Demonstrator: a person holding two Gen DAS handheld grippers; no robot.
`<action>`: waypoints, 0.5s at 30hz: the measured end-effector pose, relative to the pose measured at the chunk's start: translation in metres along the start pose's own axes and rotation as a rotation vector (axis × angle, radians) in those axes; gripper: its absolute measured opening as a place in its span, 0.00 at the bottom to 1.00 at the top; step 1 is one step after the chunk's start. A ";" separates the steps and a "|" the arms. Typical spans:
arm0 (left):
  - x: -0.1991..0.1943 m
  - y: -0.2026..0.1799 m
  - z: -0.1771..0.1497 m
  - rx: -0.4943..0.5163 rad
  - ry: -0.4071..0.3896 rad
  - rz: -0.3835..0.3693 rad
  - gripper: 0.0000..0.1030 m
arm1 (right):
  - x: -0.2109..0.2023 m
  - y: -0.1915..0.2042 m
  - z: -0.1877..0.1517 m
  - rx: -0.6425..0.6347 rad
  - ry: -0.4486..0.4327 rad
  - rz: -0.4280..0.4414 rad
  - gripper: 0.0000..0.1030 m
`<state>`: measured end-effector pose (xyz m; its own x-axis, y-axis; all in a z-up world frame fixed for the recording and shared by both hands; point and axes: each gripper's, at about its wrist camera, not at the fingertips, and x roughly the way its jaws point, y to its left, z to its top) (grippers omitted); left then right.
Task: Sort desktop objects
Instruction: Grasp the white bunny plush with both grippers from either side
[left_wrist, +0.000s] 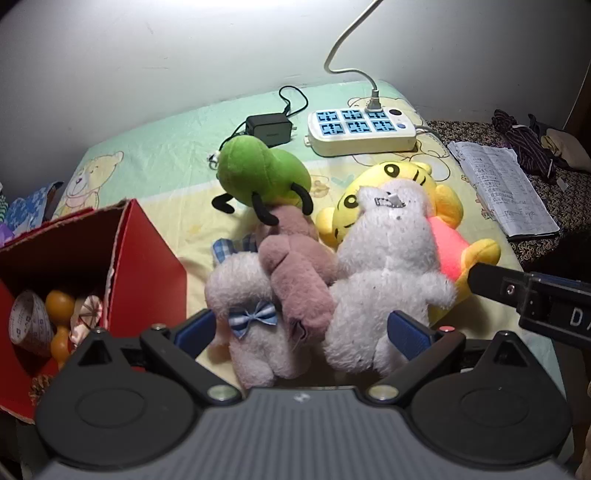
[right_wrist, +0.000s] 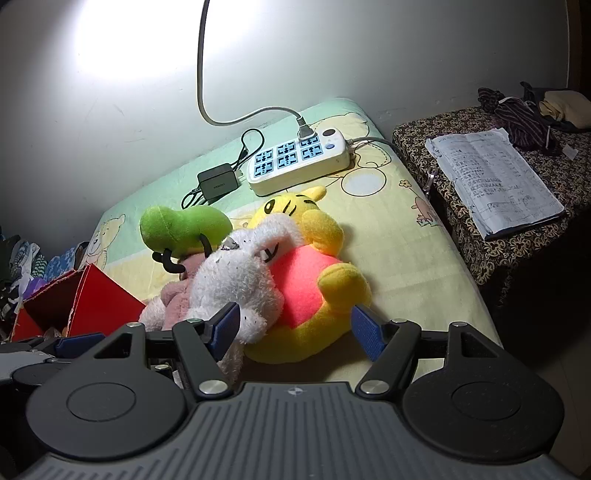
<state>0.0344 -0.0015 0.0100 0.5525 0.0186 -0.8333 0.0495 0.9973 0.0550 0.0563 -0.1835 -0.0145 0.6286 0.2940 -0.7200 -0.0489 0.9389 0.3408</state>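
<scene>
- A heap of soft toys is seen on the desk (right_wrist: 406, 258), which is covered with a bear-print cloth: a green toy (left_wrist: 258, 173), a yellow toy (right_wrist: 314, 258), a white bear (left_wrist: 388, 266), a brown toy (left_wrist: 295, 273) and a smaller white toy with a bow (left_wrist: 251, 317).
- A red box (left_wrist: 147, 258), already holding small items, stands just left of the heap.
- The left gripper (left_wrist: 306, 328) is spread wide with nothing held; the two white toys and the brown one lie between its fingers.
- The right gripper (right_wrist: 295, 328) is likewise released, and the yellow toy's lower body is straddled by it.
- The step in hand is judged to be the approach to a toy.
- Next, one toy must be singled out, clamped and carried to the box; since the toys overlap, a neighbour could be dragged along.
</scene>
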 end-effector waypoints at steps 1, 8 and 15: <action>0.001 -0.001 0.001 0.000 0.001 -0.010 0.97 | 0.001 0.001 0.001 -0.002 0.000 0.001 0.68; 0.004 -0.003 0.008 -0.006 -0.028 -0.112 0.95 | 0.012 -0.008 0.021 0.047 0.034 0.069 0.56; 0.013 -0.007 0.018 -0.008 -0.046 -0.177 0.91 | 0.028 -0.005 0.031 0.043 0.065 0.174 0.52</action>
<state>0.0566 -0.0091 0.0085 0.5729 -0.1603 -0.8038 0.1424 0.9852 -0.0949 0.0984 -0.1852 -0.0175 0.5622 0.4638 -0.6847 -0.1189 0.8647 0.4881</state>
